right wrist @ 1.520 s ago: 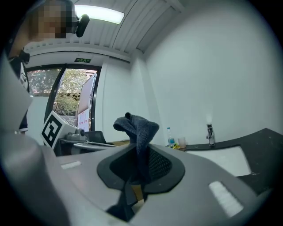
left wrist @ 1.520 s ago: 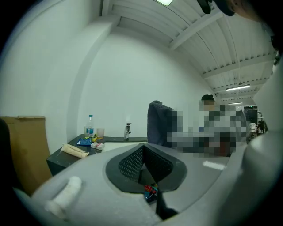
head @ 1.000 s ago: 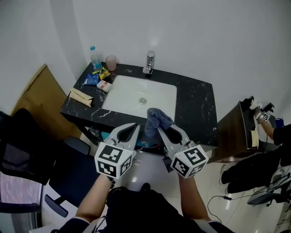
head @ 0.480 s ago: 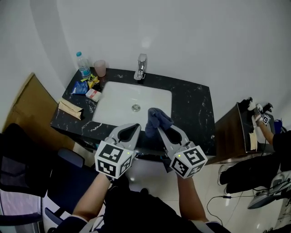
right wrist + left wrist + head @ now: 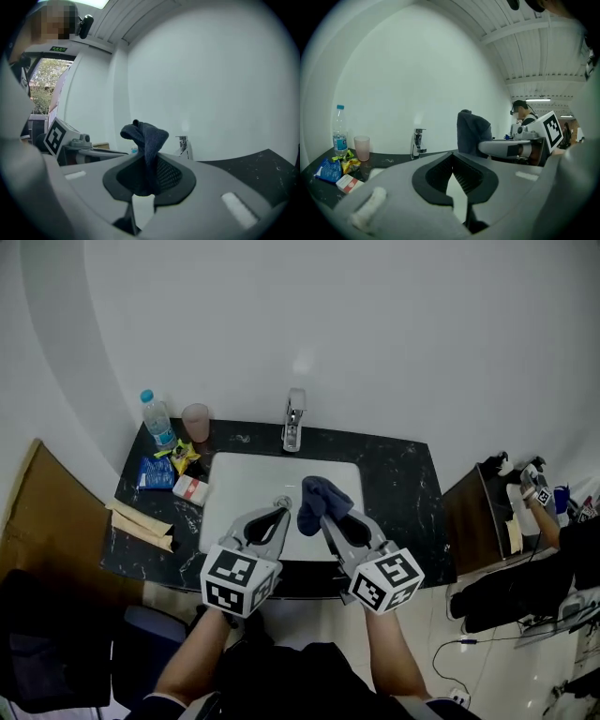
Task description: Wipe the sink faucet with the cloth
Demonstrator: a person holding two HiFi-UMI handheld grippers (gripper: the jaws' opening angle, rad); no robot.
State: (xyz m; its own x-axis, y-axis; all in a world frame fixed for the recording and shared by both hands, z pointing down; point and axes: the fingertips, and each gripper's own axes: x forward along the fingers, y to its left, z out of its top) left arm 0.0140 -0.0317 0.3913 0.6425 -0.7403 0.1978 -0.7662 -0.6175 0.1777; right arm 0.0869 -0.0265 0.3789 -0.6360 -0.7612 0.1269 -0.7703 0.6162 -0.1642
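left gripper point(image 5: 453, 157): jaws pressed together, nothing between them. it is held just beside the right gripper point(image 5: 147, 161), on that gripper's left, both pointing toward the wall.

right gripper: jaws pinching the cloth point(image 5: 145, 134). the cloth is dark blue. its lower part is clamped between the pads; its upper part stands above the jaw tips in a bunched, twisted fold.

cloth position, head view: over the front half of the sink point(image 5: 242, 486), clear of the basin, between the person and the faucet point(image 5: 293, 420). cloth and faucet are apart; no contact.

faucet: chrome, upright, at the middle of the sink's back edge, near the wall. both gripper views show it ahead of the jaws.

sink: white, rectangular, set into a black marbled counter point(image 5: 403, 486). drain visible just beyond the left gripper's tips.

counter, left of sink:
- bottle point(image 5: 155, 417), blue cap, back corner, upright.
- cup point(image 5: 196, 421), pink, just beside the bottle, upright.
- yellow packet point(image 5: 184, 456) and blue packet point(image 5: 150, 472), lying flat in front of the bottle and cup.
- box point(image 5: 190, 489), small, at the sink's left rim.
- brown bags point(image 5: 141, 522), flat, near the front corner.

counter, right of sink: bare.

a brown table point(image 5: 472, 521) stands right of the counter.
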